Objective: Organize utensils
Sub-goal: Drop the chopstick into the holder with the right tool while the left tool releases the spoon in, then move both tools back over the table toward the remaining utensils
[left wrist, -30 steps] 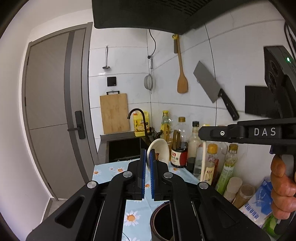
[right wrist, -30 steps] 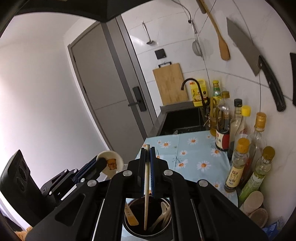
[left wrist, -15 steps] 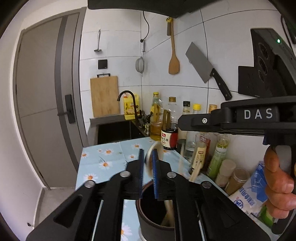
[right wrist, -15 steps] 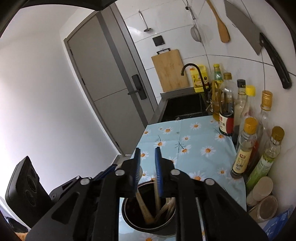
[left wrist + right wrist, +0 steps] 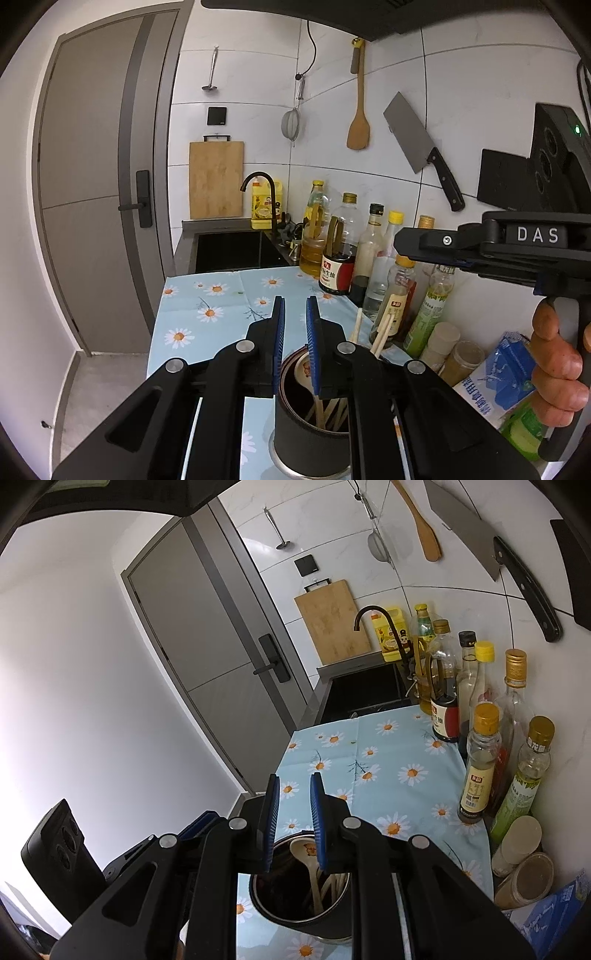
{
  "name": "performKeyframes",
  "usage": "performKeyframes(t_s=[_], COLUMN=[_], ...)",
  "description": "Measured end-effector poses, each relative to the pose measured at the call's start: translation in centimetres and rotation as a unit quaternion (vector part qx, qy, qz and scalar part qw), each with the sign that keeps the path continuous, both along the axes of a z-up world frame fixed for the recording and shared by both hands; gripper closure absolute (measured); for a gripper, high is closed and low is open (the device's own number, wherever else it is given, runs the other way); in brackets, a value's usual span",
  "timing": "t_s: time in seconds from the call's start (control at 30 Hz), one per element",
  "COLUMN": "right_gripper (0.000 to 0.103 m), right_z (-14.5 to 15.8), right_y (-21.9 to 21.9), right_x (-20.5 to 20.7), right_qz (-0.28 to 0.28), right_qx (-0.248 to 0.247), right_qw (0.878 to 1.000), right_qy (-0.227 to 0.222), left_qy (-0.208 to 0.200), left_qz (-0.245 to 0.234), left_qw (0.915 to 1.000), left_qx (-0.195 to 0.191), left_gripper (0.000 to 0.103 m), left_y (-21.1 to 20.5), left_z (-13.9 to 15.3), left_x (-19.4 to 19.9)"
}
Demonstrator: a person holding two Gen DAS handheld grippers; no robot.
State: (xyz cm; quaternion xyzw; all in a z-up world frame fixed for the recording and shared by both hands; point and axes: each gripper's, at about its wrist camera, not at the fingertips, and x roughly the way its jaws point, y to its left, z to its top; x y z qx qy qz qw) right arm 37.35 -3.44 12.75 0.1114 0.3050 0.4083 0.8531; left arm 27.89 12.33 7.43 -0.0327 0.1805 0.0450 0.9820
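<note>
Inspecting scene: a kitchen counter [image 5: 388, 753] covered by a daisy-print cloth, with both tools held over one dark holder.
Left hand-held gripper [image 5: 294, 328]: jaws slightly apart after just opening; nothing between the blue pads.
Right hand-held gripper [image 5: 293, 805]: jaws likewise parted a little after just opening; the gap is empty.
Utensil holder [image 5: 295, 904]: dark cylinder standing upright on the cloth, directly below and just ahead of both sets of fingertips.
Ceramic spoon [image 5: 308, 853]: white, with a small printed motif, resting inside the holder, bowl end up, under the right hand-held gripper.
Chopsticks [image 5: 382, 332]: pale sticks leaning in the holder; tips project to the right of the left hand-held gripper.
Bottles [image 5: 480, 768]: a row along the wall, ahead and right of both tools.
Hand [image 5: 557, 369]: grasping the right tool's handle, seen at the left camera's right edge.
</note>
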Motion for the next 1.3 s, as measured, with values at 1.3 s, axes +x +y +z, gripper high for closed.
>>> performKeyframes(t_s=[1.3], right_gripper=[0.072], right_z=[-15.2], right_y=[-5.6], right_x=[-9.0], right_qz=[0.051], right_qx=[-0.086], right_qw=[0.977], right_qy=[0.188], left_qy=[0.157], left_qz=[0.037], left_qw=[0.9732], left_qx=[-0.163], left_gripper=[0.08], left_y=[1.1], left_z=[-8.8], left_x=[-10.6])
